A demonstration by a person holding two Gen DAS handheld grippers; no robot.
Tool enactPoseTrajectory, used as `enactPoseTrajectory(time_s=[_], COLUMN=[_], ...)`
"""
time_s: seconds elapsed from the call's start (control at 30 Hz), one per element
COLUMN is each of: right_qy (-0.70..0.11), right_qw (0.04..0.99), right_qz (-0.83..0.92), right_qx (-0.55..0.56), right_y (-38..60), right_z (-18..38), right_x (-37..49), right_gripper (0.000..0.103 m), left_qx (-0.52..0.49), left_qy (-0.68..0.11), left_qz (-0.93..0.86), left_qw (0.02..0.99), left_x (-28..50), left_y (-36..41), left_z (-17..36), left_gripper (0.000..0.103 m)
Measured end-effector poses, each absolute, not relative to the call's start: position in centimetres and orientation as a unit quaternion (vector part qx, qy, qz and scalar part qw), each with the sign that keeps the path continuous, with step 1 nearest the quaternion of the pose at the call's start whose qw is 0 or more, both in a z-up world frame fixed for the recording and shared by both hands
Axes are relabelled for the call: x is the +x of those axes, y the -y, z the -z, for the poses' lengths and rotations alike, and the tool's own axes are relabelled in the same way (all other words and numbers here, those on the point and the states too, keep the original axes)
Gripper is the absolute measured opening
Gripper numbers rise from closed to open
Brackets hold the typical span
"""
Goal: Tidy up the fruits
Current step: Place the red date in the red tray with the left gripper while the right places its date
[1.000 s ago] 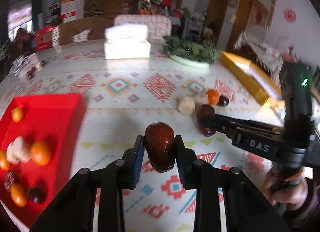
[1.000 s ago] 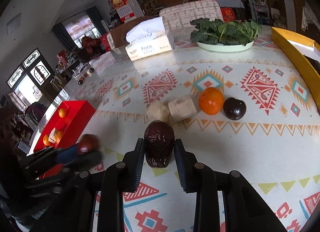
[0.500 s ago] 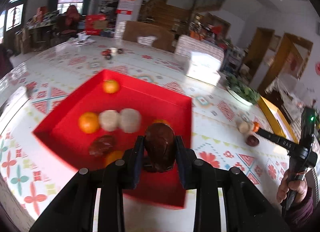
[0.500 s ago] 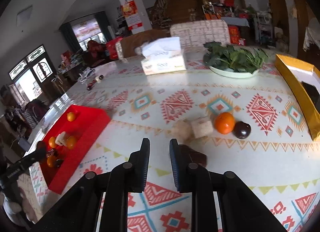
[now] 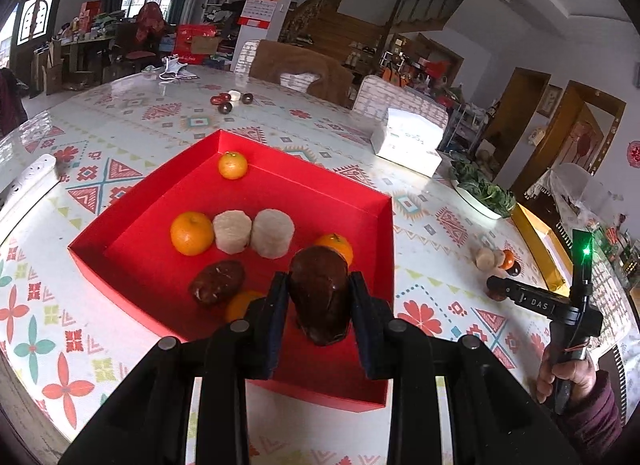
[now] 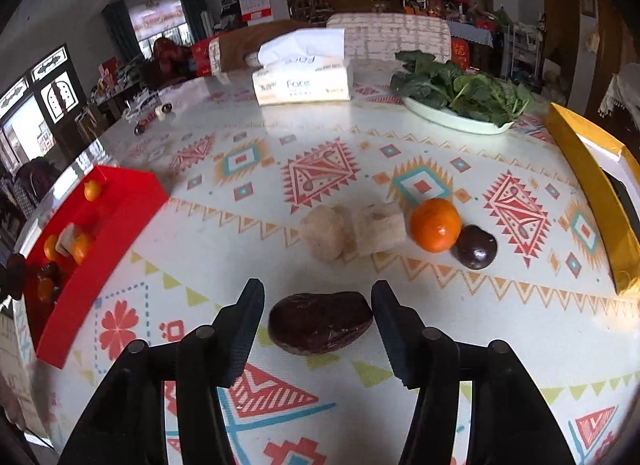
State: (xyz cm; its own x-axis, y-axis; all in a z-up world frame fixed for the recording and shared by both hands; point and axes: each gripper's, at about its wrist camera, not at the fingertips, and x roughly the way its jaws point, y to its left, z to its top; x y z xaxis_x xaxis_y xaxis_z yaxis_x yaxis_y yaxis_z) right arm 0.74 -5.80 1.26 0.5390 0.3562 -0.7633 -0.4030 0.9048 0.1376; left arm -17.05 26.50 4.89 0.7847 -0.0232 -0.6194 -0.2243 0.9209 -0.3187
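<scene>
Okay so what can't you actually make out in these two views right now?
- Left wrist view: an orange fruit in the red tray is half hidden behind the left gripper and its dark red date.
- Left wrist view: small dark items far across the table, too small to identify.
- Right wrist view: yellow box, cut off by the edge.

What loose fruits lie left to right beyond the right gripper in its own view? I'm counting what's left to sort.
Rough pale lump → pale cut block → orange → dark round fruit.
</scene>
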Motion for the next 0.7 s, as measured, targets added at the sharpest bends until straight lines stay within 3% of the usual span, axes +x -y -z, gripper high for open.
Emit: enactPoseTrajectory(time_s=[0.47,0.7], right_qy=[-0.425,-0.418], right_qw=[0.872,0.847], right_qz=[-0.241,-0.327], right_qx=[0.011,0.022], right_y=[5.6,-0.6], right_z=[-2.6,-5.6], right_x=[-1.4,-1.9], right_gripper=[0.058,0.058], left_qx=[-0.193,-0.208], left_qy=[-0.328,-0.34], left_qz=[-0.057,-0.059], left_qw=[0.923,0.915], left_x=[-16.6,-16.0], left_y=[-26.5,-27.5], left_z=[-4.4,-3.4], left_gripper=[0.029,0.029])
